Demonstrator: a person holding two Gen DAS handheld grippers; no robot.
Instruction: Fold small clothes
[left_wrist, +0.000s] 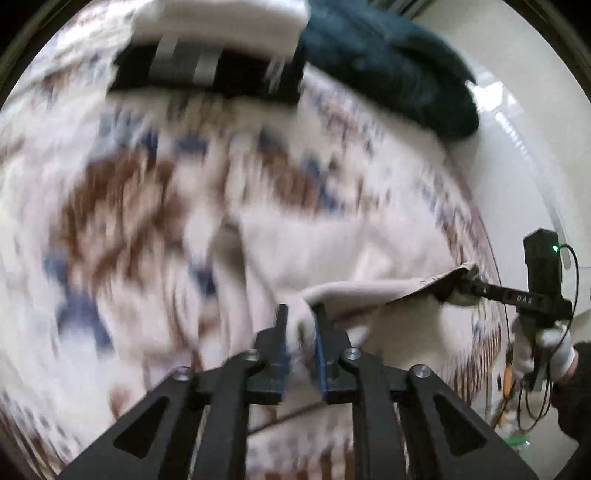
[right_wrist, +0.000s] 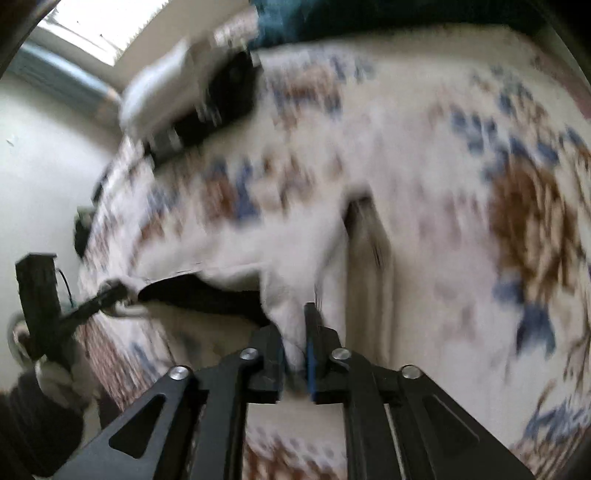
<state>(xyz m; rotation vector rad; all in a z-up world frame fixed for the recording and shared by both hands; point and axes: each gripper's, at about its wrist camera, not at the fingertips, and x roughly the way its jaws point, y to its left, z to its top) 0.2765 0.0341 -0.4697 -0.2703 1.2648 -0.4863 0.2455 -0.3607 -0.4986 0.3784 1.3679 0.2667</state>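
Note:
A small cream garment (left_wrist: 332, 251) lies on a patterned cloth surface (left_wrist: 122, 206), both blurred by motion. My left gripper (left_wrist: 301, 314) is shut on one corner of the garment's near edge. My right gripper (left_wrist: 471, 280) shows at the right of the left wrist view, shut on the other corner, and the edge (left_wrist: 376, 291) is stretched and lifted between them. In the right wrist view my right gripper (right_wrist: 293, 325) pinches the garment (right_wrist: 280, 236), and the left gripper (right_wrist: 110, 295) holds the far corner at the left.
A stack of folded clothes, white (left_wrist: 221, 22) over black with grey stripes (left_wrist: 207, 74), sits at the far side. A dark teal garment (left_wrist: 388, 62) lies beside it. The surface's edge and pale floor (left_wrist: 535, 155) are to the right.

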